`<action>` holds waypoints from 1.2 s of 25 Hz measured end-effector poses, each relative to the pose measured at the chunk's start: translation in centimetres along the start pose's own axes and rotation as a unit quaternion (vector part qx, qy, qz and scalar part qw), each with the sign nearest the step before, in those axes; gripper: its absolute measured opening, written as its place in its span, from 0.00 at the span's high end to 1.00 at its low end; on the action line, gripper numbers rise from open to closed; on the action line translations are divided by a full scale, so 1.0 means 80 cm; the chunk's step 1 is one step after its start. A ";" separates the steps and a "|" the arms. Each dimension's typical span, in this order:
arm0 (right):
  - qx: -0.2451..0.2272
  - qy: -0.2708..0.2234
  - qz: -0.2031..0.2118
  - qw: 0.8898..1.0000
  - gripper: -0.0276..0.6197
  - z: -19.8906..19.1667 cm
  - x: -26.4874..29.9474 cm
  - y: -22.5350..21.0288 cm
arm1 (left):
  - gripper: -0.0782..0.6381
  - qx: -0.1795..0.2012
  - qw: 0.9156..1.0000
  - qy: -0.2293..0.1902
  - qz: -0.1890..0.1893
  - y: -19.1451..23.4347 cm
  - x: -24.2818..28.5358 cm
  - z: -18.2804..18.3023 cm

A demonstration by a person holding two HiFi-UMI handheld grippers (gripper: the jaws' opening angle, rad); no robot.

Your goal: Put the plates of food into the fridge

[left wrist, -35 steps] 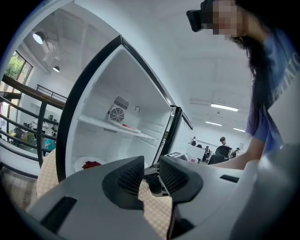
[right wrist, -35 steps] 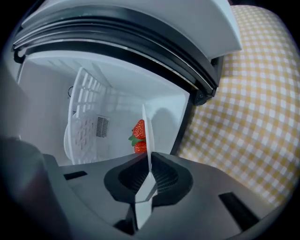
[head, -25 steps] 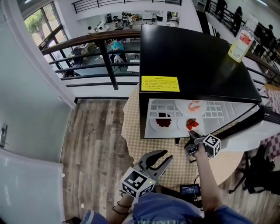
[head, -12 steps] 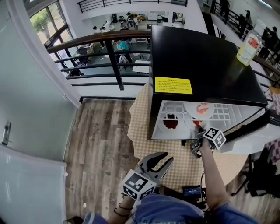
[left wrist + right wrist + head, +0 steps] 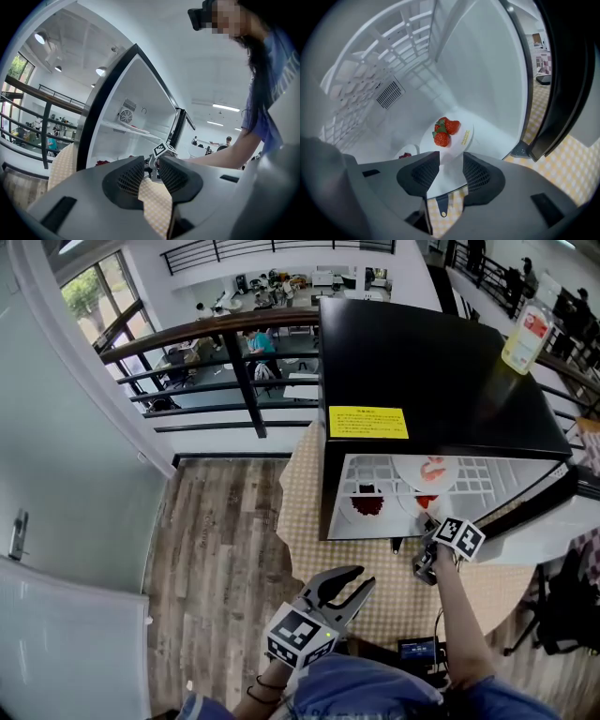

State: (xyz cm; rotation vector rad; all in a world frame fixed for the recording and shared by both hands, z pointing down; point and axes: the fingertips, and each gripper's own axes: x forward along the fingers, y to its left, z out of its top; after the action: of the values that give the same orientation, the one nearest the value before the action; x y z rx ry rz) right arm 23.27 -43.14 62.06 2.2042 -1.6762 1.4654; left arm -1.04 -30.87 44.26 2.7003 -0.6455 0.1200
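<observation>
A small black fridge (image 5: 422,371) stands open on a checked tablecloth. On its floor lie a white plate of strawberries (image 5: 446,136) (image 5: 427,502) and a plate of dark red food (image 5: 366,504) (image 5: 405,153). A third plate with pink food (image 5: 429,470) rests on the wire shelf. My right gripper (image 5: 451,169) (image 5: 429,542) is at the fridge mouth, its jaws opening; the strawberry plate's near rim lies just ahead of them, and the pads do not press it. My left gripper (image 5: 342,589) (image 5: 151,171) hangs back near my body, open and empty.
The fridge door (image 5: 562,84) swings out at the right. A yellow bottle (image 5: 525,329) stands on the fridge top. A small black device (image 5: 417,650) lies on the table near me. A railing (image 5: 225,334) and wooden floor (image 5: 216,549) are at the left.
My right gripper has drawn back a little from the strawberry plate, which stays on the fridge floor. The left gripper has barely moved.
</observation>
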 end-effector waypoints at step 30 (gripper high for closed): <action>-0.090 -0.042 0.135 0.986 0.91 -0.160 -0.299 0.057 | 0.74 0.028 0.990 0.061 -0.127 -0.068 0.043 -0.039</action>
State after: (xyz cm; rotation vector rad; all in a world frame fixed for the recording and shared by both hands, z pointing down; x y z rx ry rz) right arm 11.66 -20.69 51.14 2.0358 -2.1112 1.2217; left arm 4.47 -26.64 45.94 2.7759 -0.2632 0.2382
